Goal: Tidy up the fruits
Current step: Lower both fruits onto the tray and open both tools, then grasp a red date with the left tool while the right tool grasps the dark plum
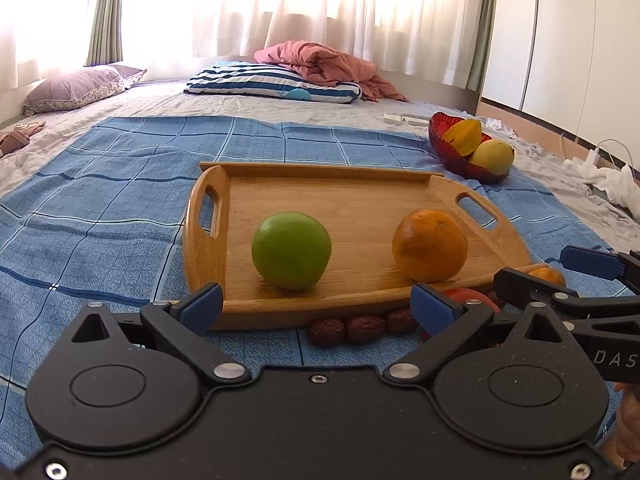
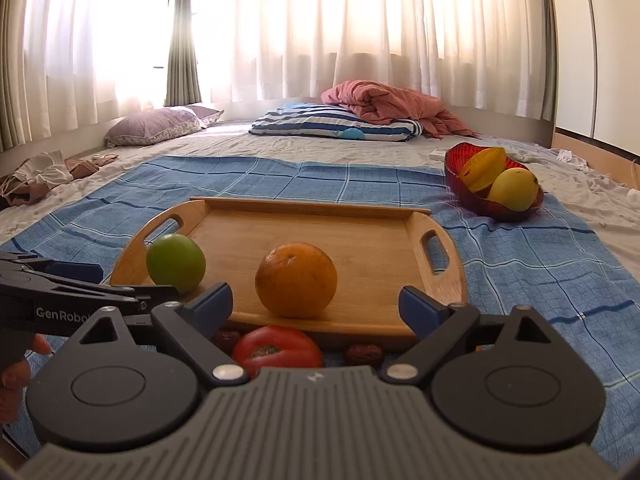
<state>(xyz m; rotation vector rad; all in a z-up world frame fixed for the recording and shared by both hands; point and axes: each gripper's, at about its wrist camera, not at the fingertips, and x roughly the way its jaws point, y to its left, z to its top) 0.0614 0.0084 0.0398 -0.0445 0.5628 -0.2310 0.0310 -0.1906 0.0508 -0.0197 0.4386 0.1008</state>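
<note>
Right tongs point(image 1: 556, 268), side arm, seen from the left wrist: white letters "DAS", cut by the frame edge.
Left tongs point(image 2: 116, 280), side arm, seen from the right wrist: white "Gen Robo", partly hidden.

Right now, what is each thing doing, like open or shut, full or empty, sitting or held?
Left gripper: jaws open, holding nothing.
Right gripper: jaws open, holding nothing.
Wooden tray: flat on the blue cloth, holding two fruits.
Green apple: resting on the tray.
Orange: resting on the tray.
Tomato: on the cloth, off the tray.
Red bowl: holding yellow fruit.
</note>
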